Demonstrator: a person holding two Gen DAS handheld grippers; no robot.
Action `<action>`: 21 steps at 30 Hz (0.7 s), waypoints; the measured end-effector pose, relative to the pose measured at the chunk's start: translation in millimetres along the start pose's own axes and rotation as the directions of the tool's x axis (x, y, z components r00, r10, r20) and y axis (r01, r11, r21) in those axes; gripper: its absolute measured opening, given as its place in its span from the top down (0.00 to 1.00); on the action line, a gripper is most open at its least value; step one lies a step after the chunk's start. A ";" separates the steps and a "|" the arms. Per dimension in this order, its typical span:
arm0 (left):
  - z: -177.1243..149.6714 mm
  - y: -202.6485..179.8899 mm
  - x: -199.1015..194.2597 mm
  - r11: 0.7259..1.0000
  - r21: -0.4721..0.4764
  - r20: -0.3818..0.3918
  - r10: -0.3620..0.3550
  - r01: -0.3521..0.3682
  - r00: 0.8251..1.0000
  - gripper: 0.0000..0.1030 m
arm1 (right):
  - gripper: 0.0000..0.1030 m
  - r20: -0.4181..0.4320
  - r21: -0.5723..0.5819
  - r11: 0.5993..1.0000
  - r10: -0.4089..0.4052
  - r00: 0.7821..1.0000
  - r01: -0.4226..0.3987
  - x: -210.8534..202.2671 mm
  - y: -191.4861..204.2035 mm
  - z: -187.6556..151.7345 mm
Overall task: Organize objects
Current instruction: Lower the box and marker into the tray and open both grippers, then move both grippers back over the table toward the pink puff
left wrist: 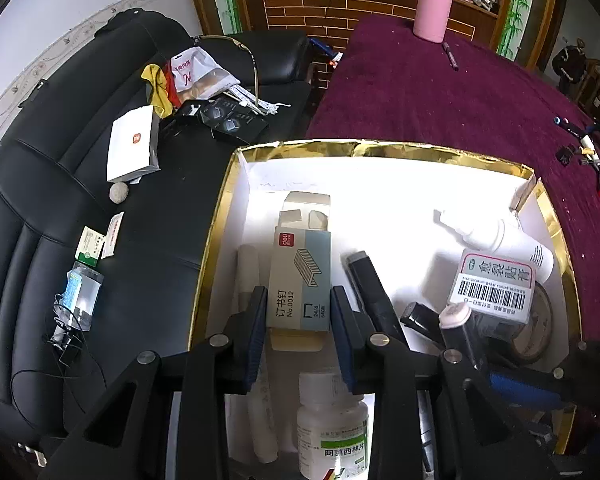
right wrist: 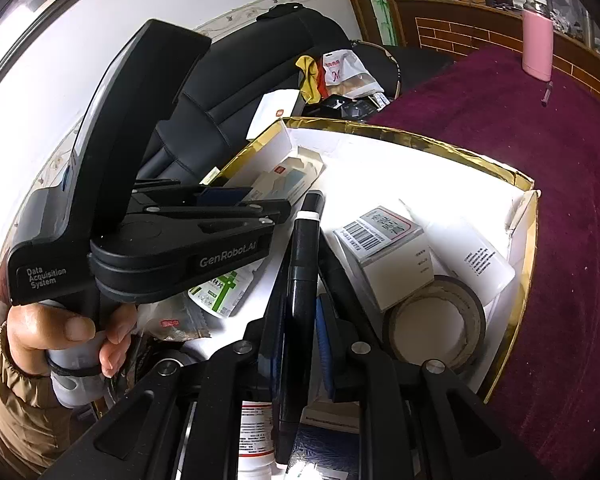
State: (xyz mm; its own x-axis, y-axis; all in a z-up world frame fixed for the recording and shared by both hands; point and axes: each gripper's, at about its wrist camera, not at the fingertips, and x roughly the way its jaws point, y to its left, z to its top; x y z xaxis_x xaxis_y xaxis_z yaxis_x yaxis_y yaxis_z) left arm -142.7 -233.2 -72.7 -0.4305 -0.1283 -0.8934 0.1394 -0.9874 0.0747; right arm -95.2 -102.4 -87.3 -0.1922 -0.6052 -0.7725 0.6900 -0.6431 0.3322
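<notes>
Left tongs (left wrist: 299, 312) grip staple box (left wrist: 300, 276), long axis pointing away, low over tray (left wrist: 380, 148); right tongs (right wrist: 300, 344) clamp black marker (right wrist: 302, 264) alongside.

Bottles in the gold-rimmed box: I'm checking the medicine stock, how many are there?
2 clearly seen: a white spray bottle lying at the far right, and a green-labelled pill bottle at the near edge below the left tongs. Others may be hidden.

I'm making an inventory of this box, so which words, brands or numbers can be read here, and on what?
"deli", "订书钉", "No.0012": staple box in the left hand-held gripper.
"阿莫西林片": white pill bottle.
"GenRobot.AI", "Data Acquisition System": left hand-held gripper body.
Barcode box: large characters unclear, digits too small.
White spray bottle: print too small.
</notes>
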 end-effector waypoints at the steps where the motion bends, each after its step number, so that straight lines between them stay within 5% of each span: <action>1: -0.3 -0.5 0.0 1.000 0.001 -0.002 0.000 0.000 1.000 0.70 | 0.83 0.000 0.001 1.000 0.000 1.000 0.000 -0.1 -0.7 0.3; 12: -1.9 0.1 -12.7 1.000 -0.013 0.022 0.005 -0.005 1.000 0.57 | 0.78 0.031 -0.001 1.000 -0.003 1.000 0.003 -8.5 -2.7 5.5; 21: -7.8 -6.4 -26.9 1.000 -0.003 0.043 0.022 -0.022 0.999 0.56 | 0.59 0.096 -0.009 1.000 0.000 0.995 0.000 -38.3 -1.1 2.1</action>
State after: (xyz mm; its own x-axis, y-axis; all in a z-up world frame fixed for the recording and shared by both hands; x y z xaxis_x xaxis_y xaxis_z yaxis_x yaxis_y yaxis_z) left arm -125.0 -222.7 -52.5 -0.4657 -0.1538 -0.8715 0.1513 -0.9841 0.0929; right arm -90.0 -79.5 -56.9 -0.2581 -0.6479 -0.7167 0.6961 -0.6391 0.3270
